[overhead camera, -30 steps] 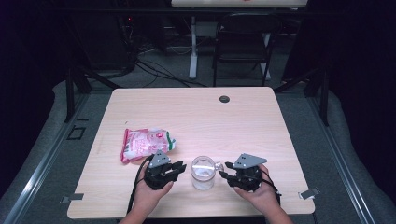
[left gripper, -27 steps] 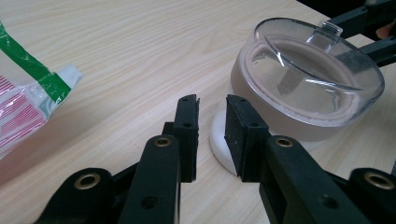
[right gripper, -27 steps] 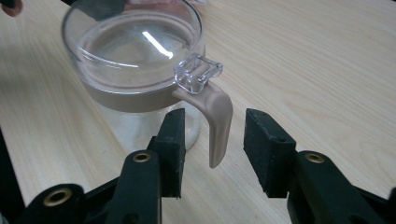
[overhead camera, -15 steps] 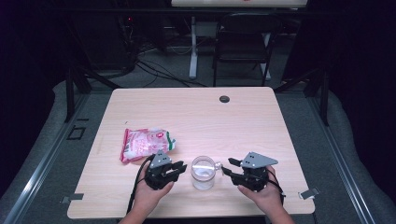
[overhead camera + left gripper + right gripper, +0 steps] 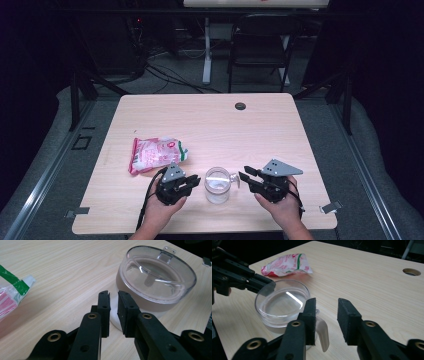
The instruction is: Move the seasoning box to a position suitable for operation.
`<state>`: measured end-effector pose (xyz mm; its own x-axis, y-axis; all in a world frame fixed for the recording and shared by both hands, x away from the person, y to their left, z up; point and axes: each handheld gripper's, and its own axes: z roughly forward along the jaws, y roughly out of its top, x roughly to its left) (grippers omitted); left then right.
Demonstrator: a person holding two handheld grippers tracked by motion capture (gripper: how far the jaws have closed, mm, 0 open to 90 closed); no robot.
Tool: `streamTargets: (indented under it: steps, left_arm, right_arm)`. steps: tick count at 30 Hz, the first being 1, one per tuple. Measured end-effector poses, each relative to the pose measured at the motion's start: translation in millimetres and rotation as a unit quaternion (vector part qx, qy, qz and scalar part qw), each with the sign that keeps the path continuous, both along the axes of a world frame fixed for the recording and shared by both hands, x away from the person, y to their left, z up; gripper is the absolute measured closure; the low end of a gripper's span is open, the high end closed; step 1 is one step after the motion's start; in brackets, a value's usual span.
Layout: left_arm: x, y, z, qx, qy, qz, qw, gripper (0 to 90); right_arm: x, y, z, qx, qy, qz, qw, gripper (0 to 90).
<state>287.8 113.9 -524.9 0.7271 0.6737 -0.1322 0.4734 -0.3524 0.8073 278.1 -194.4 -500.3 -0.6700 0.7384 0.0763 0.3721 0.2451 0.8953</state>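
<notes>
A clear lidded jar (image 5: 217,184) with a small side handle stands near the table's front edge, between my two grippers. My left gripper (image 5: 196,179) points at its left side; its jaws (image 5: 113,293) have just been closing and stand a narrow gap apart with nothing between them, just short of the jar (image 5: 155,282). My right gripper (image 5: 243,175) points at the jar's right side. Its jaws (image 5: 327,302) have just been closing and are still apart, with the pale handle (image 5: 323,333) in the gap beside one pad, not pinched.
A pink and white snack bag (image 5: 155,154) with a green stripe lies left of the jar, behind the left gripper. A round cable hole (image 5: 240,106) sits at the table's far side. A chair (image 5: 260,45) and cables stand beyond the table.
The right gripper's jaws stand closer together than before, around the jar's handle. The left gripper, the jar and the bag have kept their places.
</notes>
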Motion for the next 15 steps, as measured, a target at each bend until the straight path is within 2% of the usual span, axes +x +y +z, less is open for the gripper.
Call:
streamTargets:
  steps: [4, 6, 15]
  left_arm:
    - [-2.5, -1.5, 0.6, -0.002, 0.004, -0.005, 1.0, 86.9]
    - [-2.7, -1.8, 0.9, 0.006, 0.003, -0.011, 0.9999, 89.3]
    - [-6.0, -5.6, -0.4, 0.008, 0.003, -0.02, 0.9998, 90.0]
  right_arm:
    - [1.0, 5.1, -0.7, -0.01, -0.001, 0.001, 0.9999, 77.4]
    - [2.3, 7.7, -2.4, -0.013, 0.002, 0.002, 0.9999, 78.8]
    - [5.5, 15.7, -6.2, -0.018, 0.002, 0.006, 0.9998, 79.9]
